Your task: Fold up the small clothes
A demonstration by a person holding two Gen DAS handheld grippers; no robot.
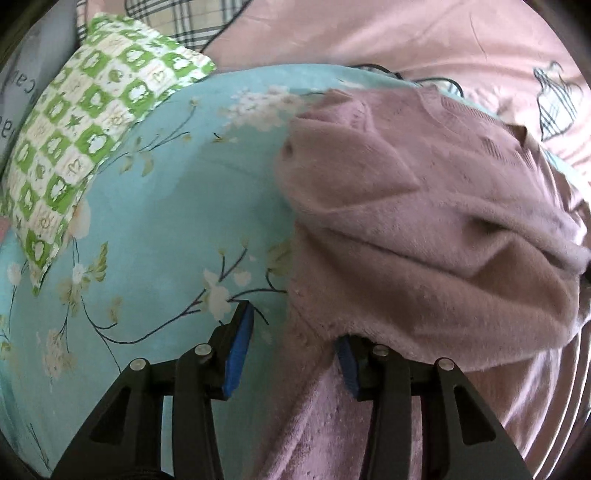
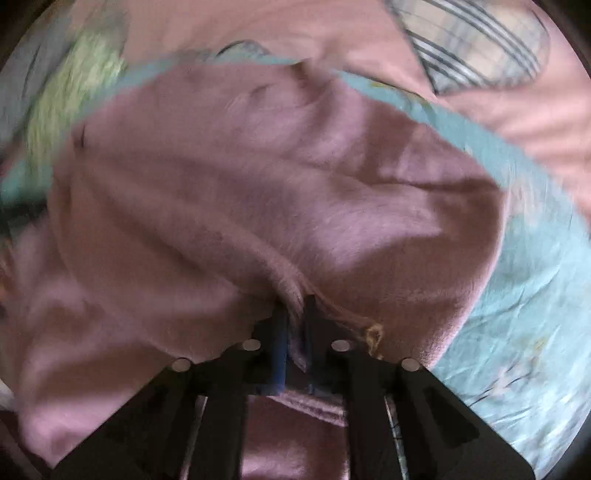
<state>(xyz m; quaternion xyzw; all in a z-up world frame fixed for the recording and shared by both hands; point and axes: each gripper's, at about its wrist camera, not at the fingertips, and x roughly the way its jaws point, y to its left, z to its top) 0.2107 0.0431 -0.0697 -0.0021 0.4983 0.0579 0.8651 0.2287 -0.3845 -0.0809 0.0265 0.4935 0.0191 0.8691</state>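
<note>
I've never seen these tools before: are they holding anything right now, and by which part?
The right gripper pinches an edge fold of the fuzzy mauve-pink knit garment. The left gripper is open, holding nothing.

Left black two-finger gripper (image 1: 291, 328): blue-padded fingers (image 1: 239, 341) spread wide, right one partly under cloth. Right black gripper (image 2: 295, 314): fingers nearly together, pinching a fold of fuzzy mauve knit garment (image 2: 258, 192).

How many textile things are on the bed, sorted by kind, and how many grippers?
Garments: 1, the fuzzy mauve knitted sweater
Pillows: 1, the green-and-white checked pillow
Bed covers: 2, the turquoise floral sheet and the pink quilt with plaid patches
Grippers: 2, the left gripper and the right gripper
Total: 6
</note>
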